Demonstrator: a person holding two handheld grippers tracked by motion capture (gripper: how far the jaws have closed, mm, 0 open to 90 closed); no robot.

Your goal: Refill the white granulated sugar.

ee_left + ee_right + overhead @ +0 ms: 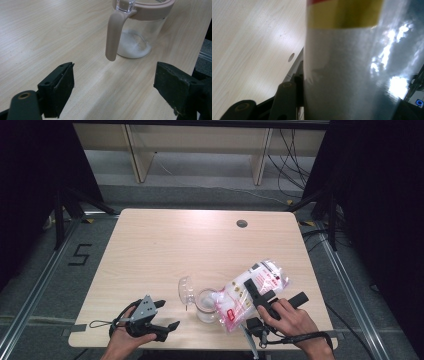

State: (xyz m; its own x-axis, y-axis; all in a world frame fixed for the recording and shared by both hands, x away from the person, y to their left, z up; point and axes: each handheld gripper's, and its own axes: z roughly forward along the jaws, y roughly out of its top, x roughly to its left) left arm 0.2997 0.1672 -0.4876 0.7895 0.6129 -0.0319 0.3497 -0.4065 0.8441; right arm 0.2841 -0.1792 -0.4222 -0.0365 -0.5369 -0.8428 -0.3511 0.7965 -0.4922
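Note:
A clear jar (205, 306) stands near the table's front edge, its domed lid (186, 290) flipped open to the left. In the left gripper view the jar (142, 32) has a beige rim and latch, with a low heap of white powder (133, 46) at the bottom. My right gripper (257, 295) is shut on a clear bag of white powder (255, 282) with red print, tilted so its lower end rests at the jar's mouth. Between the right gripper's (347, 100) jaws, the bag (347, 62) blocks most of that view. My left gripper (169, 314) waits open left of the jar, its jaws (113, 90) holding nothing.
The wooden table (165, 245) has a round cable hole (242, 223) at the back right. The jar and both hands sit close to the front edge. Pale shelving legs and cables stand on the floor beyond the table.

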